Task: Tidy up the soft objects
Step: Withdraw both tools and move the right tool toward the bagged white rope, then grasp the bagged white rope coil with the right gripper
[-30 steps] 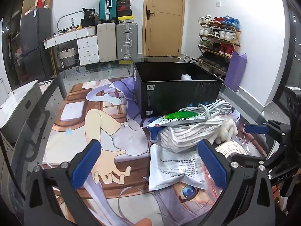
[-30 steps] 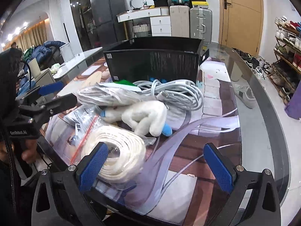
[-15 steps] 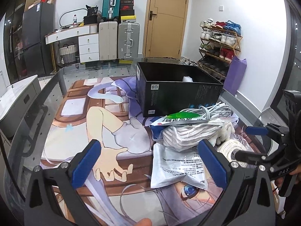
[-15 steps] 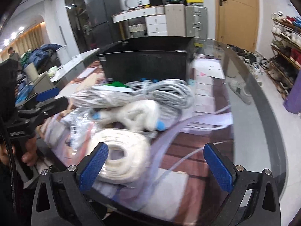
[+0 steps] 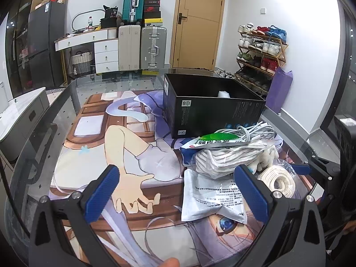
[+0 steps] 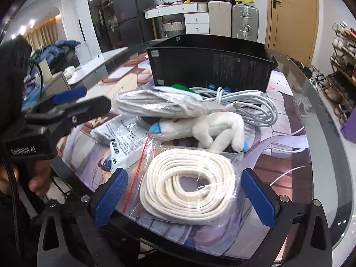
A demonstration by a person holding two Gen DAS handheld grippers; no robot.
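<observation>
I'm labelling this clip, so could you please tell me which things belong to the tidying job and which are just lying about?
Job: bagged rope coil, plush toy, white cable, bagged cord bundle, flat white pouch, black box.
Lying about: suitcases, shoe rack, purple bag.

A glass table (image 5: 66,102) carries a printed mat (image 5: 93,162) that covers most of its top. On the mat stands an open black box (image 5: 211,113). In front of the box lies a heap: coiled white cables (image 6: 251,104), a bagged grey cord (image 6: 155,104), a white plush toy (image 6: 213,129), a flat printed pouch (image 5: 207,198) and a bagged coil of cream rope (image 6: 189,182).
</observation>
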